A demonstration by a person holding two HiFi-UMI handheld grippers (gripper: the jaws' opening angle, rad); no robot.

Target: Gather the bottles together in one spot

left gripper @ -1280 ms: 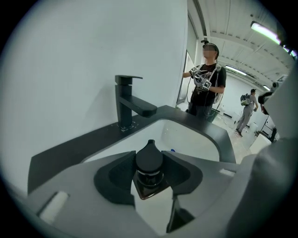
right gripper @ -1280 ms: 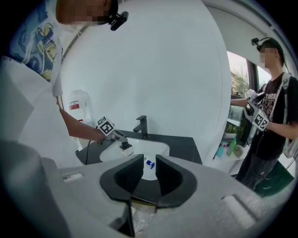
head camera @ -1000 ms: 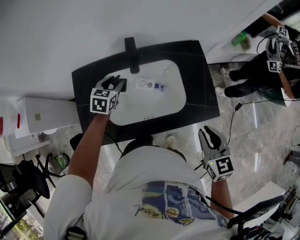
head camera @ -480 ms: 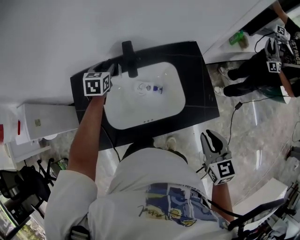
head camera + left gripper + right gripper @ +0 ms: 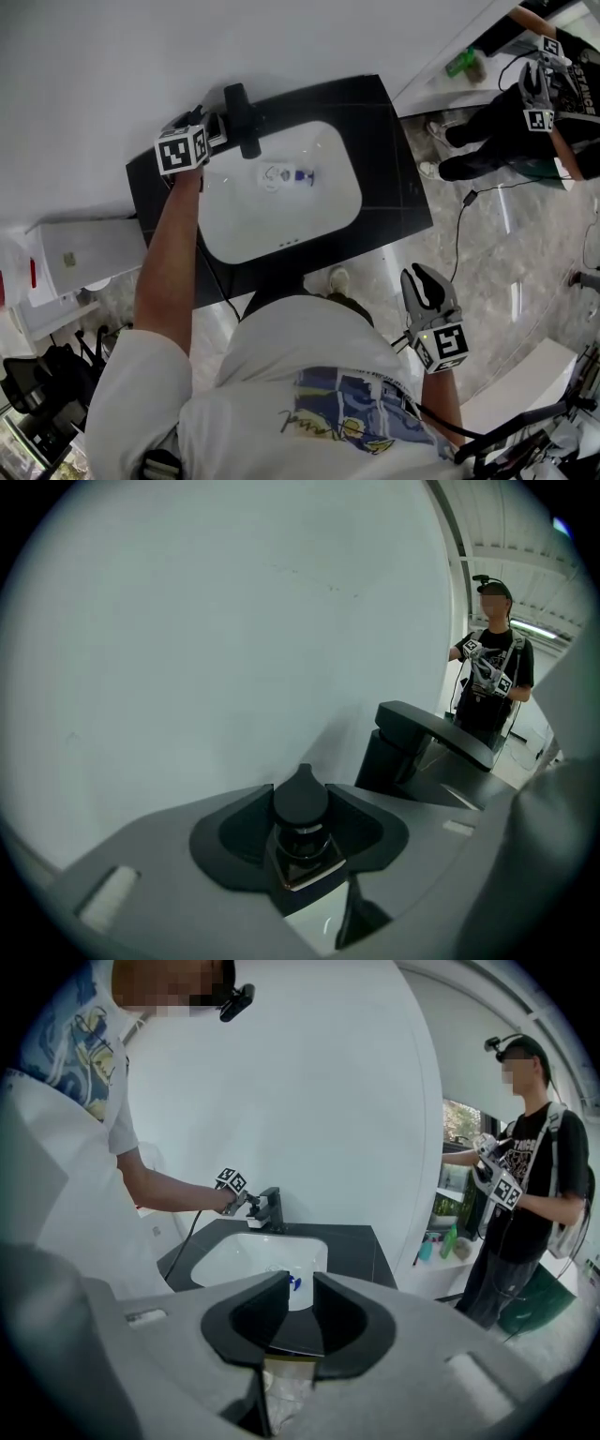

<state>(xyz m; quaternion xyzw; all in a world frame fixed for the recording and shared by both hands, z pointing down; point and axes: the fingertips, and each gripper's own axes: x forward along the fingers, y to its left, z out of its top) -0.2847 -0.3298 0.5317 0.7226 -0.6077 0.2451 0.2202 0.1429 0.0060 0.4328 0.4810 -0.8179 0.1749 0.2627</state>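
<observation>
My left gripper (image 5: 212, 127) is at the back left of the black counter (image 5: 394, 178), just left of the black faucet (image 5: 241, 118). It is shut on a small dark bottle (image 5: 302, 844) with a black cap, held upright close to the white wall. The faucet (image 5: 424, 740) stands right of it. A small clear bottle (image 5: 286, 175) with a blue cap lies in the white basin (image 5: 253, 230). My right gripper (image 5: 424, 279) hangs low at my right side, away from the counter. Its jaws (image 5: 300, 1312) stand slightly apart with nothing between them.
A second person (image 5: 525, 122) with grippers stands at the upper right, beside a white shelf holding a green bottle (image 5: 461, 64). A white box (image 5: 84, 248) sits to the counter's left. A cable (image 5: 464, 239) runs over the marble floor.
My left gripper has moved with the dark bottle from above the basin's left part to the back left corner beside the faucet. The right gripper has stayed nearly still.
</observation>
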